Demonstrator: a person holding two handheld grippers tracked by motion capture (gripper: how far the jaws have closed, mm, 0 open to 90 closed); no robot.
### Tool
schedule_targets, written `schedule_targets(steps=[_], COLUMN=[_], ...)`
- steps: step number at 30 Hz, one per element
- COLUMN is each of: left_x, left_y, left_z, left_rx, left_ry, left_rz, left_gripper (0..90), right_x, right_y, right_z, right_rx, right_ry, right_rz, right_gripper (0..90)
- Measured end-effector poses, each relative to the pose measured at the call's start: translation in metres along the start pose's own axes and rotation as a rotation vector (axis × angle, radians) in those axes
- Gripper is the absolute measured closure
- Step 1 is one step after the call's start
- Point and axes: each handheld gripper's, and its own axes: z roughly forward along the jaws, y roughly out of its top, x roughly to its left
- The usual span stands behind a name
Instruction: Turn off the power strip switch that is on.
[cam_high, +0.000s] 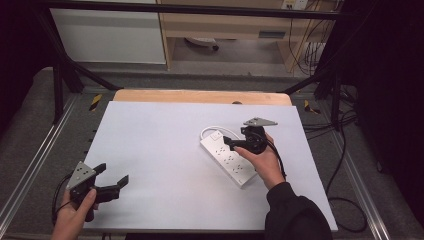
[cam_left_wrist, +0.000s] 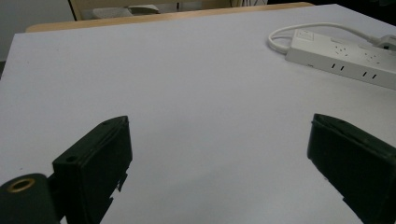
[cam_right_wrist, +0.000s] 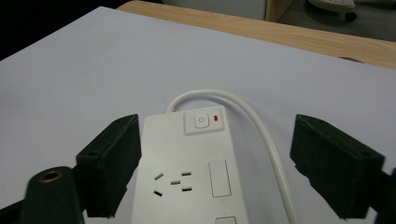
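**Both grippers spread, power strip under my right one**

My right gripper sits over the switch end of a white power strip, jaws spread wide w/ the strip's body between them in the right gripper view, not touching either side as far as I can see. The strip is smooth matte plastic, a long flat rectangle w/ rounded corners, lying diagonally right of centre on the table sheet. Near its end is a square rocker switch w/ a small red indicator beside it; below that come socket slots and a blank rectangular panel. Its white round cord loops out from the switch end and curves back along the strip's side (toward my right jaw).

My left gripper is well apart from the strip, at the near-left corner of the sheet, jaws also spread w/ nothing between them. Jaw pads are black, blocky, hard-looking plastic w/ screw holes.

The sheet is pale, flat, slightly matte; a light wooden table edge shows beyond its far side. Around the table: dark metal frame bars, grey floor, black cables on the right, wooden furniture behind.
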Motion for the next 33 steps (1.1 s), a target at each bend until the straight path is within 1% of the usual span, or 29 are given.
schedule_targets(steps=[2, 5, 7, 11, 24, 28, 33], left_x=[0.000, 0.000, 0.000, 0.000, 0.000, 0.000, 0.000], left_y=[0.000, 0.000, 0.000, 0.000, 0.000, 0.000, 0.000], left_z=[0.000, 0.000, 0.000, 0.000, -0.001, -0.001, -0.001], left_rx=[0.000, -0.001, -0.001, -0.001, -0.006, -0.010, -0.010], left_ry=[0.000, 0.000, 0.000, 0.001, 0.000, 0.001, 0.002], left_rz=[0.000, -0.001, -0.001, -0.001, 0.000, -0.001, 0.000], left_gripper=[6.5, 6.5, 6.5, 6.5, 6.5, 6.5, 6.3], right_x=[0.000, -0.001, -0.002, -0.003, -0.011, -0.016, -0.024], right_y=[0.001, 0.002, 0.004, 0.008, 0.015, 0.015, 0.014], right_z=[-0.001, -0.004, -0.005, -0.010, -0.033, -0.042, -0.054], right_rx=[0.000, -0.009, -0.014, -0.043, -0.116, -0.133, -0.162], right_ry=[-0.003, -0.013, -0.019, -0.040, -0.048, -0.050, -0.069], right_rz=[0.004, 0.005, -0.003, -0.003, -0.014, -0.014, -0.008], right_gripper=[10.7, 7.0, 5.2, 5.5, 4.3, 3.8, 3.9])
